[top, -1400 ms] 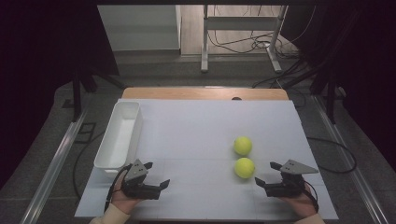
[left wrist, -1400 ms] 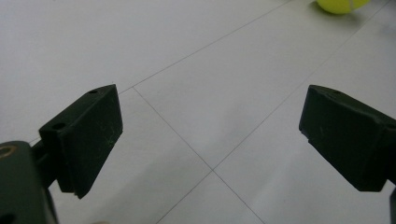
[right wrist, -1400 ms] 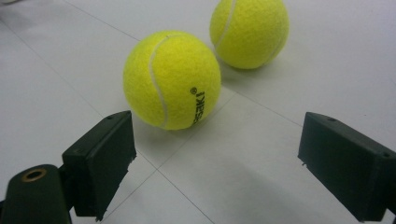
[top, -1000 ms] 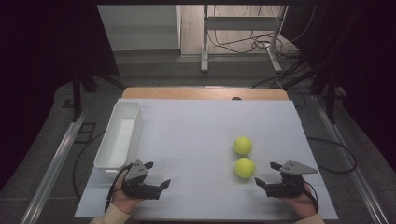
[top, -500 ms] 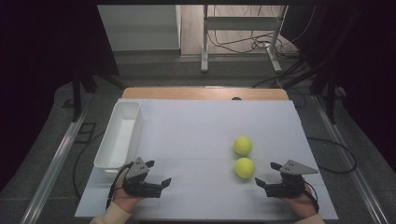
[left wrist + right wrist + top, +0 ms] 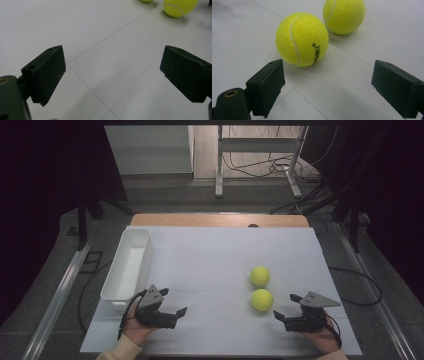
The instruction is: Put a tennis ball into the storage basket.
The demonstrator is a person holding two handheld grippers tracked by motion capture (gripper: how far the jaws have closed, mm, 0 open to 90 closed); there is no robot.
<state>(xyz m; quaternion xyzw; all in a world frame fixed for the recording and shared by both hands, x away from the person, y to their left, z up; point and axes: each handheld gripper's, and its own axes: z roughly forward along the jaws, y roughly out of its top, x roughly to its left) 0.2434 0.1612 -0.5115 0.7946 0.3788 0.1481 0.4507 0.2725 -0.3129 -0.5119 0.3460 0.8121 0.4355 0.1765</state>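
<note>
Two yellow tennis balls lie right of centre on the white table: the near ball (image 6: 261, 299) (image 6: 302, 39) and the far ball (image 6: 260, 276) (image 6: 344, 15). My right gripper (image 6: 281, 315) (image 6: 325, 90) rests open on the table just right of and nearer than the near ball, jaws wide apart with nothing between them. My left gripper (image 6: 179, 316) (image 6: 112, 75) lies open near the front left, pointing right toward the balls, with the near ball (image 6: 180, 7) far ahead of it. A white oblong bin (image 6: 128, 265) stands at the left, just beyond the left gripper.
The white table top (image 6: 210, 260) spreads wide between the bin and the balls. A wooden strip (image 6: 200, 220) edges the far side. Beyond it stand a metal frame leg (image 6: 219, 165) and floor cables (image 6: 260, 167).
The left gripper's jaws have spread a little wider and it shifted slightly. The right gripper and both balls have stayed where they were.
</note>
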